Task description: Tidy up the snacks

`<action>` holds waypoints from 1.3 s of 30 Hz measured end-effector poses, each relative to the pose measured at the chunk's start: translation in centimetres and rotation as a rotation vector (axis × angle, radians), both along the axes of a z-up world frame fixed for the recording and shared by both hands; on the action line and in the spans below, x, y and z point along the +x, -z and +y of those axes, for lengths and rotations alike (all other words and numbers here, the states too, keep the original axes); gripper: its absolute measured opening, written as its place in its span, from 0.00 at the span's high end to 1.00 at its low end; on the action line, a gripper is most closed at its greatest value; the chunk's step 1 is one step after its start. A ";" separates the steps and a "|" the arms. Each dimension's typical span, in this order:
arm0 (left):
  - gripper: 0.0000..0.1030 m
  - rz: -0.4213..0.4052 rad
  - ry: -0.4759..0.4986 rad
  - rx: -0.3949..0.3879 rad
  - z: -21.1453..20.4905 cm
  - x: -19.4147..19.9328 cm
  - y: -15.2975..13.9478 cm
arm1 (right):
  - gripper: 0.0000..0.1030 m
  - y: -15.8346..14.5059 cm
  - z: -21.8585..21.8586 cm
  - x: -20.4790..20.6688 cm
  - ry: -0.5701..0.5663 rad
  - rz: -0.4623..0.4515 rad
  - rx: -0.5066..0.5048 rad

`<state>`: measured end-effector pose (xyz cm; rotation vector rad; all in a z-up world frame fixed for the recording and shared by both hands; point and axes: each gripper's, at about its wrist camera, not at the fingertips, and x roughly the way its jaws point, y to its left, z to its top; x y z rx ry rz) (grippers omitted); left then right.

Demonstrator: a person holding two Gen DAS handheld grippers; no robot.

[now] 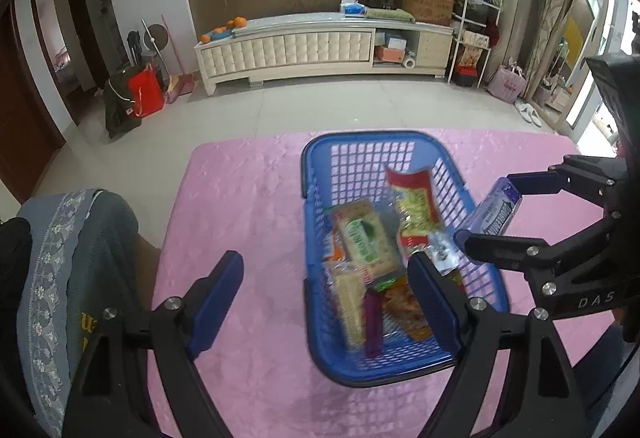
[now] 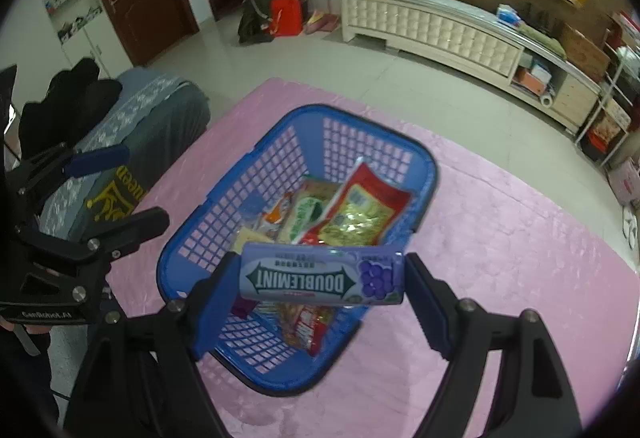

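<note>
I have the right gripper (image 2: 322, 280) clamped end-to-end on the gum bottle (image 2: 320, 275), above the blue basket (image 2: 200, 234); it looks light, rigid, slick. Left gripper (image 1: 326, 296) fingers apart, empty.
</note>
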<state>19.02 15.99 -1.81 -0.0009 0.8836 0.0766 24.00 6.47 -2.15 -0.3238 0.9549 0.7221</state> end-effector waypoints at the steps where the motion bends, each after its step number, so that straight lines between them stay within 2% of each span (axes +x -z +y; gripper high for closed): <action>1: 0.20 0.001 0.003 0.004 0.2 0.0 0.2 | 0.19 0.3 0.6 0.0 -0.014 0.002 -0.001; 5: 0.20 0.008 -0.001 0.024 1.3 0.1 1.2 | 0.19 1.4 2.2 0.0 -0.051 0.017 -0.010; 10: 0.20 0.023 -0.021 0.009 3.0 0.1 2.6 | 0.19 3.0 4.6 0.0 -0.099 0.016 -0.041; 18: 0.20 0.041 -0.041 -0.017 4.7 -0.1 4.2 | 0.19 4.9 7.3 -0.4 -0.186 -0.017 -0.116; 22: 0.20 0.047 -0.043 -0.006 5.0 -0.1 4.7 | 0.18 5.7 7.9 -0.6 -0.204 -0.031 -0.140; 27: 0.20 0.033 -0.044 -0.012 4.6 -1.1 4.8 | 0.17 5.8 7.1 -0.6 -0.185 -0.031 -0.138; 32: 0.20 -0.006 -0.040 -0.038 3.1 -2.6 4.1 | 0.16 4.2 4.5 -1.5 -0.101 -0.044 -0.100; 39: 0.20 -0.129 -0.060 -0.073 -0.2 -6.6 1.9 | 0.16 1.6 -1.9 -6.0 0.068 -0.081 0.076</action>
